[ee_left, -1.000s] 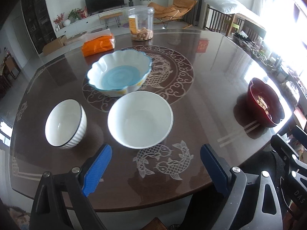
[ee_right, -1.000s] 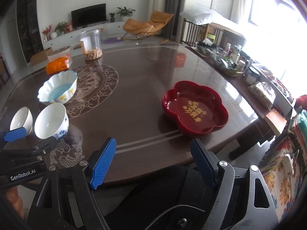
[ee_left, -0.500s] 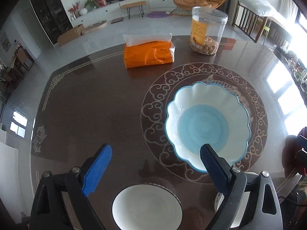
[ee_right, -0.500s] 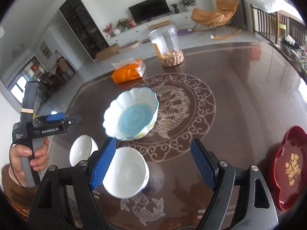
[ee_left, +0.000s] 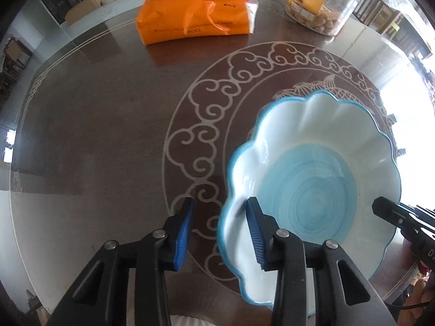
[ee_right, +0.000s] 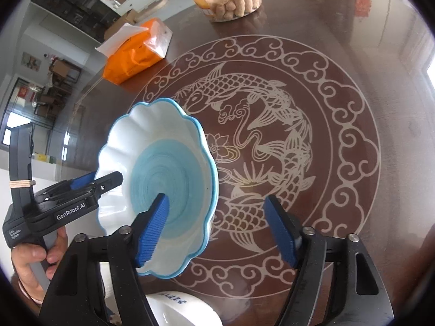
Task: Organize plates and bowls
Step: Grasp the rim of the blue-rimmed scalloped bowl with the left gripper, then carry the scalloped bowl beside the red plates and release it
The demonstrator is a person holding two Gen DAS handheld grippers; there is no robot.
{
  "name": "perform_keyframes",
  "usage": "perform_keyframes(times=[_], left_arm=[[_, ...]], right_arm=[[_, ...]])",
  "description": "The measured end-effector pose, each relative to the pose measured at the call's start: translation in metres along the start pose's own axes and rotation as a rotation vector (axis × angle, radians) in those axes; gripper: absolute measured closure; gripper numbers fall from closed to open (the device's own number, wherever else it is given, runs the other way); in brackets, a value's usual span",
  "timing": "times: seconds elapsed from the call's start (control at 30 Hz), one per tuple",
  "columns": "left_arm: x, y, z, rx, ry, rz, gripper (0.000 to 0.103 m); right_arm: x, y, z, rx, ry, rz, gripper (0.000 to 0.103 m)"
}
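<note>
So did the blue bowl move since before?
Cannot tell. The blue bowl sits by the fish pattern's left edge, as before. It only looks bigger because both hand-held grippers came closer and have just been closing across its rim.

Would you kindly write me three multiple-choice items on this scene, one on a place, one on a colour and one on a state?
1. Where is the orange plastic tissue pack relative to the white scalloped ceramic bowl? A inside it; B beyond it, on the brown patterned table; C under it.
2. What colour is the bowl's rim? A red; B blue; C green.
3. What stands between the left gripper's fingers? A the bowl's rim; B the tissue pack; C nothing.
Key: B, the pack lies on the table behind the bowl. B, a blue line edges the scallops. A, one finger is inside the bowl and one outside; the jaws have just been closing, and the pads are not yet pressing.
</note>
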State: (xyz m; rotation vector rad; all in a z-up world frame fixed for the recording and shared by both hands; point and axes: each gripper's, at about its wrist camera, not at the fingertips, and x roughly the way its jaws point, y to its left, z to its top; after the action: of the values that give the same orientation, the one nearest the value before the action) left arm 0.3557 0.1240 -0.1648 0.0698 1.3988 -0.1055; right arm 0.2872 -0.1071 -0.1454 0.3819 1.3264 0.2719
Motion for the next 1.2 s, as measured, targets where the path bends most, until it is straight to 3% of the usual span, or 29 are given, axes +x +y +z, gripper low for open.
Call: perform_keyframes(times=[0.03,0.13,0.27,0.43,0.67,0.87,1.2], left_arm=[[0.001,-0.004,-0.002,0.011,-0.001,-0.014,0.079],[0.000,-0.013,-0.005,0.016,-0.015,0.029,0.080],[-0.004,-0.029,-0.005,0.008,-0.017,-0.024,0.080],[-0.015,-0.079,-0.002,0.096,-0.054,-0.051,0.080],[-0.006,-0.163,-0.006,0.257,-0.032,-0.092,0.080],[-0.002,-0.219,-0.027,0.396,-0.017,-0.074,0.080],[-0.021,-0.243,-0.095,0.538,0.007,-0.049,0.080]], right_arm=[[0.003,0.000,0.000,0.008,0.012,0.027,0.091],[0.006,0.006,0.001,-0.026,0.018,-0.001,0.091],[0.000,-0.002,-0.001,-0.016,0.001,-0.009,0.091],[-0.027,-0.031,-0.014,0.001,-0.032,-0.035,0.090],[-0.086,-0.081,-0.049,0.053,-0.100,-0.117,0.088],[-0.105,-0.126,-0.084,0.148,-0.127,-0.150,0.088],[-0.110,-0.150,-0.155,0.231,-0.129,-0.095,0.088]])
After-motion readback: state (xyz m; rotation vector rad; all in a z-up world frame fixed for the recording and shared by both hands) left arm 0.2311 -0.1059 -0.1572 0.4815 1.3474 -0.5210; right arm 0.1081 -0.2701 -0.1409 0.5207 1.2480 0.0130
